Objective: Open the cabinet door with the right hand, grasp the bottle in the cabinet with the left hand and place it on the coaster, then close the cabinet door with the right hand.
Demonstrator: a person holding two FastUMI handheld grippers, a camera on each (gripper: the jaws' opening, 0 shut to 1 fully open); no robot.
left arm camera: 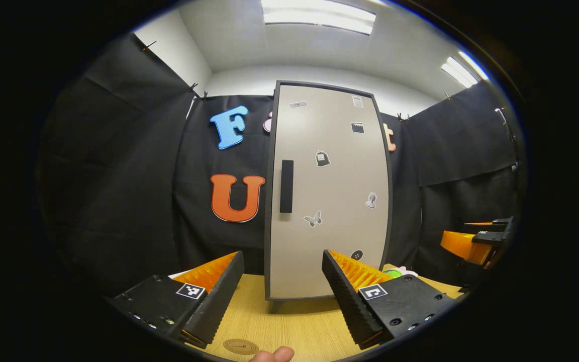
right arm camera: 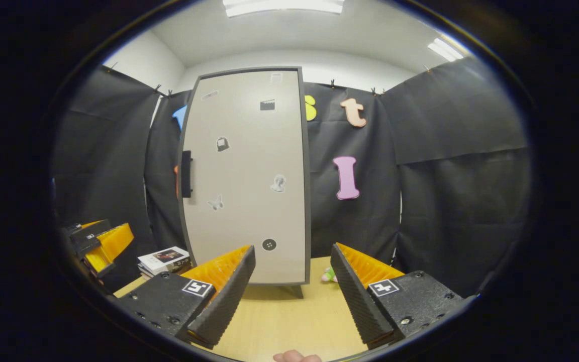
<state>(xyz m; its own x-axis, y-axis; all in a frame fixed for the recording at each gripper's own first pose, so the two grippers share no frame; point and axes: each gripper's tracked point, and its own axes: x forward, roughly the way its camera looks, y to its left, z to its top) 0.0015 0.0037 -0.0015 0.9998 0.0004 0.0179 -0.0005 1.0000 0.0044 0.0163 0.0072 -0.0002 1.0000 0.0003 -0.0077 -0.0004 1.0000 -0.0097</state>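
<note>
I hold my left gripper [left arm camera: 283,296] low over the wooden table [left arm camera: 289,322], fingers spread wide with nothing between them, because its turn only comes once the door is open. It waits squarely in front of the cabinet [left arm camera: 327,191], well back from it, so it can reach straight in later. Just below it, near the table's front edge, the round brown coaster [left arm camera: 240,346] lies flat and bare; keeping that hand close above it should make the drop-off short. A fingertip [left arm camera: 274,355] of mine shows at the very bottom of the left gripper view.

The cabinet stands upright at the back of the table on short legs, a tall pale door in a dark frame, fully shut, dotted with small stickers. Its dark vertical handle [left arm camera: 286,186] sits at mid-height by the door's left edge, so I judge the hinges are on the other side. The bottle is behind the door, hidden, so I cannot say how it looks or stands.

Further right, my right gripper [right arm camera: 292,294] is also held low and back from the cabinet, fingers wide apart and empty, ready to close around the handle [right arm camera: 186,174]. From this view the handle lies up and to the left, so that hand must travel across and rise. A stack of books [right arm camera: 164,260] rests on the table left of the cabinet.
</note>
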